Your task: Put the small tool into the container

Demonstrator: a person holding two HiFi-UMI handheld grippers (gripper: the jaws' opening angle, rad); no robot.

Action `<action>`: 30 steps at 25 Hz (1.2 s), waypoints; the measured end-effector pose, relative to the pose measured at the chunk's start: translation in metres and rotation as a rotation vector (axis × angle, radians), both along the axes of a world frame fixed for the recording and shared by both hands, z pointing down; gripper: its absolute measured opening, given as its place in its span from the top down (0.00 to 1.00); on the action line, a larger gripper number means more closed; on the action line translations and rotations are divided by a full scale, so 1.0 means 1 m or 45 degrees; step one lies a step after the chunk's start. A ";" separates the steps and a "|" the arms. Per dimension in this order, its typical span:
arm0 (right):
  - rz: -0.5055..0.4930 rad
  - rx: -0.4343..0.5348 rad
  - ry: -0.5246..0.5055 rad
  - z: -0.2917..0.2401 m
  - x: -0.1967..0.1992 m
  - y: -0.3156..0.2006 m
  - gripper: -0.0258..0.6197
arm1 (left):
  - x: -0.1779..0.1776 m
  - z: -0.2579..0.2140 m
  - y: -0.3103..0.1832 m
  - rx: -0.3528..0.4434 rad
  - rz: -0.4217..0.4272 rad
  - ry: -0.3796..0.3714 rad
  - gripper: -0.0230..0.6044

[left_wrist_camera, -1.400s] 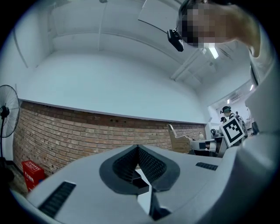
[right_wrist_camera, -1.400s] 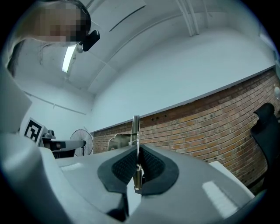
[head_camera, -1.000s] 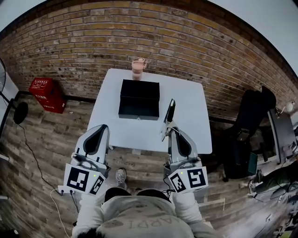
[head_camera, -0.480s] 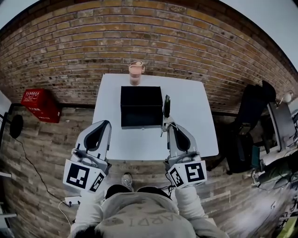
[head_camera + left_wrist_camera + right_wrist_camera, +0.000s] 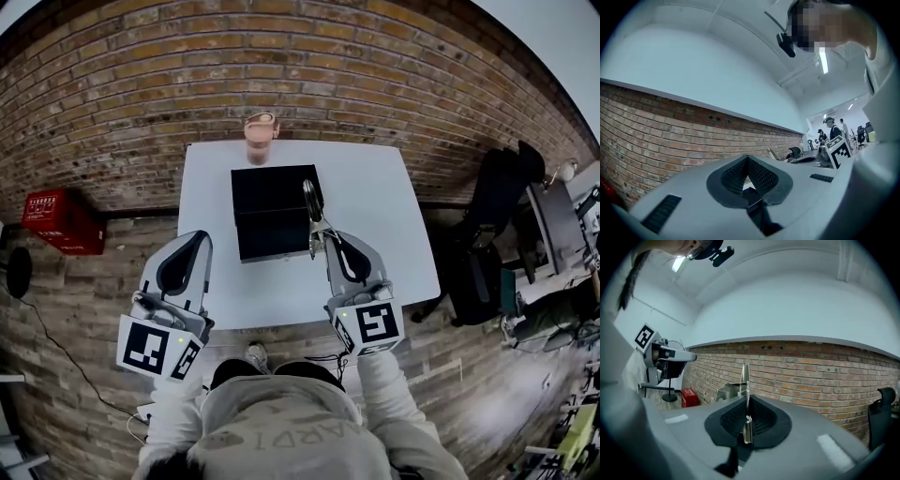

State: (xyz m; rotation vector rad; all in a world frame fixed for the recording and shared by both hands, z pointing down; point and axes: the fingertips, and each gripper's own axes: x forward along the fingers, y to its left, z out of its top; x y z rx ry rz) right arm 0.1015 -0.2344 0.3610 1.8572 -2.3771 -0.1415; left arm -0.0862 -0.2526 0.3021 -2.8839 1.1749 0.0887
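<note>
A white table stands flush against a brick wall, which leaves only its near side open to the person working there. The black container sits at the middle of the table with its top open, within reach of either hand, and a pink cup stands just behind it near the wall.

The left gripper hangs back over the table's near-left edge. Its jaws are together on nothing, so it appears to be kept clear of the work. The right gripper reaches toward the container's right side with its jaws pinched tight on the tool, a thin metal piece.

In the right gripper view the tool is clamped edge-on by its lower end between the pads. Most of its length sticks out ahead of the right gripper, probably so that the free end can go into the box first. From the head view that end lies across the container's right rim. How high it rides above the rim cannot be told, and the tool is not yet inside.
</note>
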 end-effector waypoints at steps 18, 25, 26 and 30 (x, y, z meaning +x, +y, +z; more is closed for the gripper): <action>-0.133 -0.238 0.488 0.089 -0.028 -0.067 0.94 | -0.019 0.042 -0.057 -0.119 0.013 -0.005 0.96; -0.221 -0.333 0.686 0.130 -0.028 -0.087 0.94 | -0.026 0.047 -0.068 -0.139 -0.020 -0.001 0.96; -0.239 -0.350 0.707 0.136 -0.028 -0.089 0.94 | -0.027 0.048 -0.069 -0.143 -0.027 0.000 0.96; -0.321 -0.395 0.829 0.155 -0.030 -0.097 0.94 | -0.030 0.050 -0.074 -0.153 -0.058 0.008 0.96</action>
